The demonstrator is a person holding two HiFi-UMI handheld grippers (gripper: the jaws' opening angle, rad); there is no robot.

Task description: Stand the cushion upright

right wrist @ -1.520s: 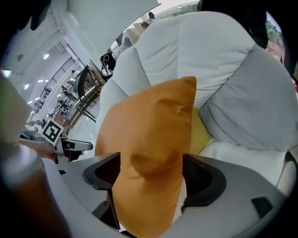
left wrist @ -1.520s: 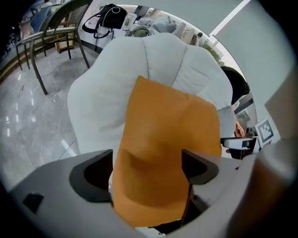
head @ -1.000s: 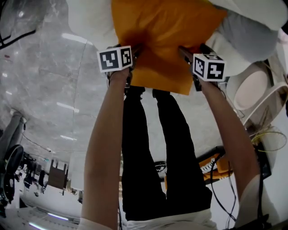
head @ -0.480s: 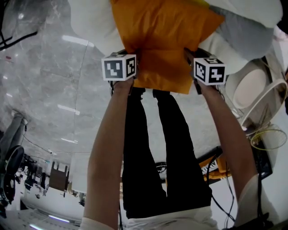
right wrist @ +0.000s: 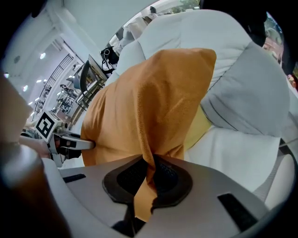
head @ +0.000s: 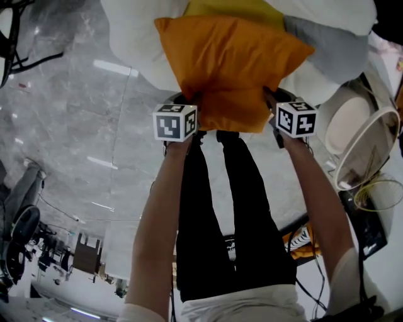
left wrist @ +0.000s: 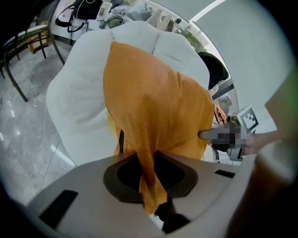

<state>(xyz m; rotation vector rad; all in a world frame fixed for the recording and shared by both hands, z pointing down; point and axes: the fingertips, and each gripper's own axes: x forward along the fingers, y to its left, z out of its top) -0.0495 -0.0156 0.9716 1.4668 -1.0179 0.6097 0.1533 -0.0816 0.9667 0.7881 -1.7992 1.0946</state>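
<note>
Orange square fabric cushion (head: 230,66): clear of the grey marble floor (head: 69,113) and held by its two near corners. Its far face lies against the big white padded seat (head: 135,38). A grey pillow (head: 327,50) is just beside it on the right, and a yellow cushion (head: 233,7) peeks out past its far edge.
Left hand-held gripper (head: 191,100): jaws closing on the near-left corner. The left gripper view shows a thin fold of orange cloth (left wrist: 149,186) running between the pads and out below them.
Right hand-held gripper (head: 271,95): narrow and clamped on the near-right corner. The right gripper view shows a like fold (right wrist: 144,195) pinched between the pads.
Grip quality (judgement): both hold the cover cloth only, not the filling. That is enough to carry the cushion, but it may slip under a jerk.
Step in hand (judgement): tipping the cushion up so it can rest on one edge against the seat.
Doing it well:
- raise both corners evenly so the held edge stays level and the body does not twist;
- move slowly and let the filling settle;
- lean the face on the white padding before letting go.
Watch for: sagging in the middle, the cloth creeping out of the left pads, and nudging the grey pillow.
Release (advice): only once the cushion stands without pull from either side.
</note>
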